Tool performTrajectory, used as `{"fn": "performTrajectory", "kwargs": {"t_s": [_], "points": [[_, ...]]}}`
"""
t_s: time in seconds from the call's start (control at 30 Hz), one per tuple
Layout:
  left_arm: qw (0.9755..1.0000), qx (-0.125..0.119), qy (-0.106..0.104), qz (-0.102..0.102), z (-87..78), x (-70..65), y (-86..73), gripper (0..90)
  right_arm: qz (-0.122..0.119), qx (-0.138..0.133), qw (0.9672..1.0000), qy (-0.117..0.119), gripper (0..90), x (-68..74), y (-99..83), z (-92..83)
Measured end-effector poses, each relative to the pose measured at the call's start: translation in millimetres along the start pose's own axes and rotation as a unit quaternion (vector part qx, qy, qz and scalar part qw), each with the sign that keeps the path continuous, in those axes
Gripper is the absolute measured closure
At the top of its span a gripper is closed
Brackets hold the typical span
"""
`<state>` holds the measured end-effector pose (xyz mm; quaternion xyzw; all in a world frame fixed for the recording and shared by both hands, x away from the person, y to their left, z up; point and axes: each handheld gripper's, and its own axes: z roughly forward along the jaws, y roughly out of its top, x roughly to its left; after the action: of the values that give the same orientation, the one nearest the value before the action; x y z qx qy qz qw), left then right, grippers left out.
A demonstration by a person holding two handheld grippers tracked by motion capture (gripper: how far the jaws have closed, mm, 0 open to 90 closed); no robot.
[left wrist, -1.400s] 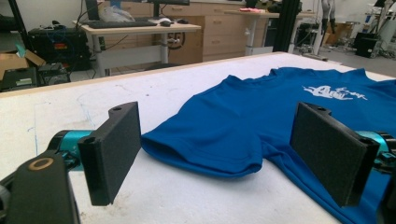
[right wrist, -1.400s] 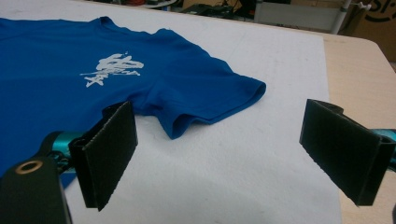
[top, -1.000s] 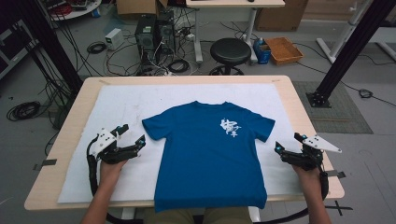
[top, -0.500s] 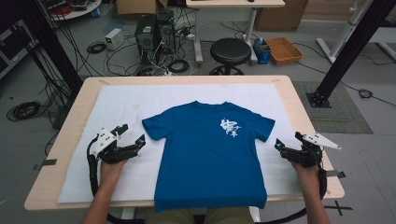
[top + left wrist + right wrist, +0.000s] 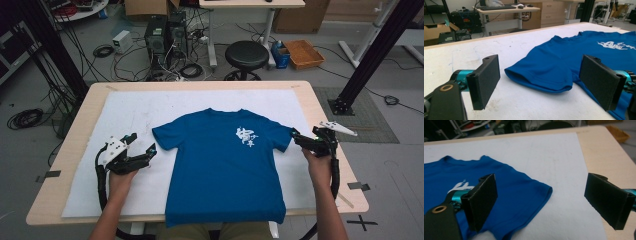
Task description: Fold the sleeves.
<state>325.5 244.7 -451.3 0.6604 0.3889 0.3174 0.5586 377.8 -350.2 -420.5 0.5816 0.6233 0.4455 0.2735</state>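
T-shirt (image 5: 227,165), blue, lies flat and face up on the white mat (image 5: 125,115) covering the wooden table (image 5: 80,120), collar toward the far edge, hem hanging just over the near edge. White print (image 5: 247,135) sits on the chest; too small to read.

Around it, high view: floor behind the table has a black stool (image 5: 245,54), two PC towers (image 5: 165,35), loose cables, an orange-brown tray (image 5: 304,53). Black frame posts stand at both sides. Nothing lies on the mat between either gripper and the shirt.

Left gripper (image 5: 137,150) sits on the mat just beside the shirt's sleeve (image 5: 541,75), jaws wide apart, holding nothing. Left gripper view has that sleeve hem lying between the jaws, not touched by them; the lower right corner of the shirt is cut off behind the jaw.

Right gripper (image 5: 302,141) is near the other sleeve (image 5: 534,195), jaws also spread wide and empty. Right gripper view: one jaw over the shirt, the other over the mat edge by bare wood. Whether that jaw touches the cloth I can't tell.

Person's forearms enter from the bottom, cut off by the frame.
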Motion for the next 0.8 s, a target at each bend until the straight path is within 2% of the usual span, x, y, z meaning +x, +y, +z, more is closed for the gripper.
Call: {"fn": "performTrajectory", "kwargs": {"t_s": [0.07, 0.1, 0.13, 0.17, 0.2, 0.23, 0.27, 0.33, 0.37, 0.4, 0.43, 0.5, 0.53, 0.63, 0.7, 0.73, 0.77, 0.8], "points": [[1.0000, 0.001, 0.001, 0.000, 0.3, -0.9, 0.0, 17.2, 0.016, 0.021, 0.9996, -0.009, 11.2, -1.0, -1.6, 11.2], [1.0000, 0.001, 0.002, 0.001, 0.3, -1.0, 0.0, 17.2, 0.016, 0.021, 0.9996, -0.009, 11.2, -1.0, -1.6, 11.2], [1.0000, 0.001, 0.002, 0.000, 0.4, -0.8, 0.0, 17.2, 0.022, 0.035, 0.9991, -0.011, 16.7, -1.3, -3.1, 15.3], [1.0000, 0.001, 0.004, 0.000, 0.3, -0.6, 0.1, 17.2, 0.020, 0.067, 0.9975, -0.011, 18.9, -0.7, -6.0, 20.8], [1.0000, 0.002, 0.005, 0.000, 0.4, -0.3, 0.1, 17.3, 0.012, 0.078, 0.9968, -0.012, 19.1, 0.8, -7.1, 22.2], [1.0000, 0.003, 0.006, -0.002, 0.4, -0.4, 0.2, 17.3, 0.012, 0.078, 0.9968, -0.012, 19.1, 0.8, -7.1, 22.2], [1.0000, 0.003, 0.006, -0.002, 0.6, -0.3, 0.2, 17.2, 0.002, 0.084, 0.9963, -0.014, 22.1, 1.7, -7.8, 23.4], [1.0000, 0.004, 0.008, 0.000, 0.8, -0.5, 0.3, 17.3, -0.007, 0.093, 0.9956, -0.004, 32.3, 4.2, -8.9, 26.8], [0.9999, 0.006, 0.010, 0.001, 1.1, -1.3, 0.4, 17.3, -0.023, 0.110, 0.9937, -0.006, 37.6, 7.8, -10.0, 31.8], [0.9999, 0.006, 0.010, 0.001, 1.1, -1.3, 0.4, 17.3, -0.023, 0.110, 0.9937, -0.006, 37.6, 7.8, -10.0, 31.8], [0.9999, 0.008, 0.011, 0.003, 1.4, -1.6, 0.6, 17.3, -0.049, 0.140, 0.9889, -0.010, 42.5, 12.2, -12.6, 39.5], [0.9999, 0.008, 0.012, 0.004, 1.4, -1.8, 0.6, 17.5, -0.078, 0.142, 0.9864, -0.028, 46.1, 17.0, -13.6, 41.6], [0.9999, 0.009, 0.013, 0.003, 1.5, -1.8, 0.6, 17.5, -0.078, 0.142, 0.9864, -0.028, 46.1, 17.0, -13.6, 41.6], [0.9998, 0.010, 0.015, 0.000, 1.5, -1.4, 0.6, 17.7, -0.069, 0.147, 0.9862, -0.033, 57.1, 15.3, -11.1, 42.2], [0.9998, 0.009, 0.015, -0.002, 1.8, -1.0, 0.6, 17.8, -0.076, 0.155, 0.9847, -0.027, 72.7, 16.0, -7.9, 43.3], [0.9998, 0.009, 0.016, -0.003, 1.7, -0.8, 0.6, 17.8, -0.076, 0.155, 0.9847, -0.027, 72.7, 16.0, -7.9, 43.3], [0.9998, 0.009, 0.016, -0.004, 1.8, -0.8, 0.6, 17.9, -0.096, 0.162, 0.9819, -0.019, 84.3, 22.7, -6.3, 46.5], [0.9998, 0.009, 0.015, -0.004, 1.7, -0.6, 0.7, 17.9, -0.112, 0.163, 0.9799, -0.024, 86.4, 27.5, -6.0, 48.2]]}}
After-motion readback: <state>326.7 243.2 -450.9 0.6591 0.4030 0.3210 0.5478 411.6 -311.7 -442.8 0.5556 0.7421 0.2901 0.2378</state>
